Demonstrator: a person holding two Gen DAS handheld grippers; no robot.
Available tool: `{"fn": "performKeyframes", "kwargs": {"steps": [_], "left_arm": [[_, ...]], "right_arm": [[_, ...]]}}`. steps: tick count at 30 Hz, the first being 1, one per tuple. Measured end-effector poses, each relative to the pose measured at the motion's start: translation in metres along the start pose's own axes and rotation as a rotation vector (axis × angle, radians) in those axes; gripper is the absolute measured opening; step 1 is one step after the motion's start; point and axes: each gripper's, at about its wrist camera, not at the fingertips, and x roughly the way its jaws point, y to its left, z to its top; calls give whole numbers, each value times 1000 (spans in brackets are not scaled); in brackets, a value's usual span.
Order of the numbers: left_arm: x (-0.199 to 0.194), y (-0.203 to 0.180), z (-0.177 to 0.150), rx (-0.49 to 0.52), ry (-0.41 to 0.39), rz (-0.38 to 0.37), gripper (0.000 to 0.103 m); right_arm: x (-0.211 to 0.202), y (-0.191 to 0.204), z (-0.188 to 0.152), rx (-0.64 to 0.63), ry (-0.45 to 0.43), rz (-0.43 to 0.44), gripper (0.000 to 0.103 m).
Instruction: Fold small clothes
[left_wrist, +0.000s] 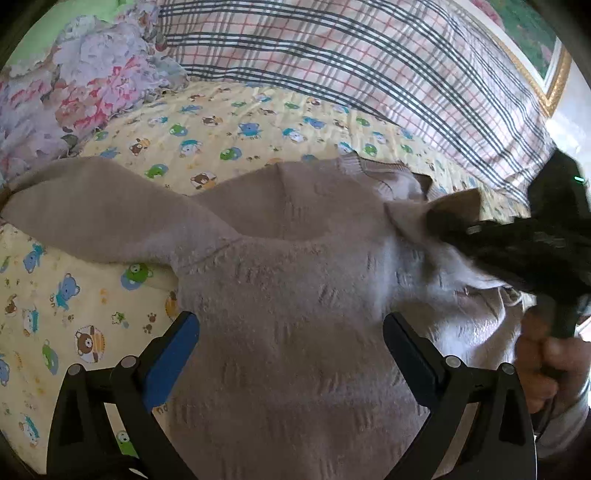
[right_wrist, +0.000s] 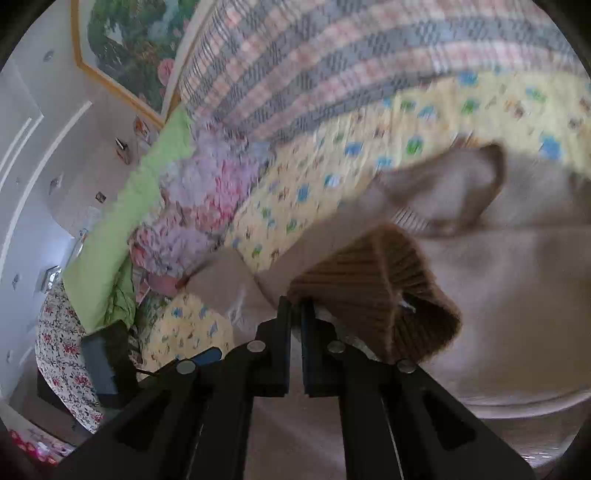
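A small taupe knit sweater (left_wrist: 295, 295) lies on a yellow bear-print quilt (left_wrist: 229, 125), one sleeve (left_wrist: 99, 218) stretched out to the left. My left gripper (left_wrist: 290, 332) is open, its jaws wide apart just above the sweater's body, holding nothing. My right gripper (right_wrist: 295, 310) is shut on the sweater's ribbed cuff (right_wrist: 373, 295) and holds that sleeve lifted over the sweater body (right_wrist: 498, 295). In the left wrist view the right gripper (left_wrist: 517, 243) shows as a dark blur at the sweater's right side, with the person's hand (left_wrist: 546, 365) below it.
A plaid pillow (left_wrist: 351, 62) lies at the far side of the quilt. A floral blanket (left_wrist: 66, 96) is bunched at the far left. A framed picture (right_wrist: 125, 48) hangs on the wall. The bed edge and floral fabric (right_wrist: 62, 354) show at left in the right wrist view.
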Motion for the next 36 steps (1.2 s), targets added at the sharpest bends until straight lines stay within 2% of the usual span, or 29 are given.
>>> {"fn": "performKeyframes", "kwargs": {"steps": [1, 3, 5, 6, 9, 12, 16, 20, 22, 23, 24, 27, 29, 31, 32, 33, 34, 35, 36], "left_arm": [[0, -2, 0, 8, 1, -2, 100], [2, -9, 0, 25, 7, -16, 100], [5, -17, 1, 45, 10, -22, 100], [7, -23, 3, 59, 9, -20, 100], [14, -44, 10, 119, 2, -3, 100], [25, -76, 17, 227, -16, 30, 100], [57, -119, 23, 397, -18, 136, 100], [88, -133, 20, 480, 21, 204, 100], [93, -132, 23, 478, 16, 209, 72], [93, -129, 27, 452, 31, 184, 25], [91, -118, 35, 372, 53, 145, 14], [70, -75, 49, 155, 12, 84, 14], [62, -48, 50, 60, 10, 44, 15], [58, -33, 47, 27, 24, -19, 32], [55, -31, 45, 25, 25, -34, 46], [53, -33, 44, 31, 22, -49, 66], [52, -36, 43, 40, 24, -61, 77], [52, -41, 42, 53, 25, -57, 87], [55, -48, 42, 69, 19, -47, 87]], "right_arm": [[7, -4, -3, 20, 27, -4, 12], [19, -12, -9, 66, 89, -7, 34], [16, -15, -14, 77, 92, 26, 50], [12, -14, -17, 73, 82, 30, 54], [-15, -14, -18, 75, 38, 58, 56], [-53, -24, -19, 104, -41, 76, 59], [-106, -46, -22, 159, -163, 45, 59], [-150, -71, -32, 216, -263, -4, 59], [-163, -80, -37, 239, -293, -19, 59], [-171, -85, -40, 253, -313, -29, 59], [-180, -90, -42, 261, -323, -29, 59], [-192, -98, -48, 283, -354, -46, 59], [-202, -104, -53, 293, -378, -60, 59], [-210, -110, -57, 303, -391, -71, 59], [-213, -113, -60, 312, -395, -75, 59], [-213, -115, -61, 317, -396, -76, 59], [-214, -117, -62, 322, -396, -81, 59], [-214, -119, -63, 330, -399, -87, 59], [-215, -121, -64, 340, -404, -90, 59]]}}
